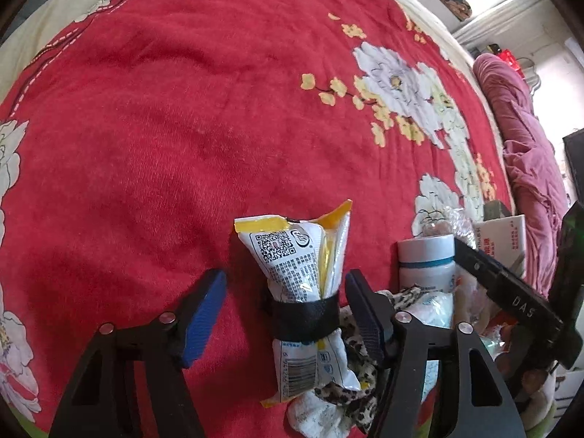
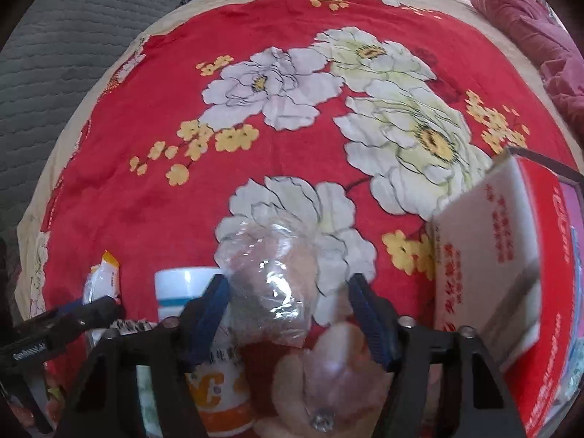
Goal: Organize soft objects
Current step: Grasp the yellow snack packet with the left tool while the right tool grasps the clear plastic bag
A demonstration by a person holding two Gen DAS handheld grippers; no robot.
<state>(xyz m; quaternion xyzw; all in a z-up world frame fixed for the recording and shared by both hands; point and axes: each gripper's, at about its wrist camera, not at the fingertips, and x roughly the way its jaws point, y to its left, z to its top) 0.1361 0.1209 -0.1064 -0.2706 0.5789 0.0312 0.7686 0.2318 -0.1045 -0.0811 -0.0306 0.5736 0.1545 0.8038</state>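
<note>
On the red floral bedspread (image 1: pixel 164 109) lies a white and yellow snack packet (image 1: pixel 303 262) cinched by a black band. It sits between the blue pads of my left gripper (image 1: pixel 286 273), which is open; the left pad stands clear of it and the right pad is close beside it. Under the packet are a leopard-print cloth (image 1: pixel 359 361) and a white cloth (image 1: pixel 314 412). My right gripper (image 2: pixel 288 279) is open around a crinkled clear plastic bag (image 2: pixel 270 284). A pink soft thing (image 2: pixel 335 372) with a gem lies just below the bag.
A white bottle (image 1: pixel 425 259) with a blue band and orange label (image 2: pixel 219 383) stands between the two grippers. A red and white carton (image 2: pixel 492 266) is at the right. A purple blanket (image 1: pixel 522 138) edges the bed, and a grey quilted cover (image 2: pixel 54 73) lies at far left.
</note>
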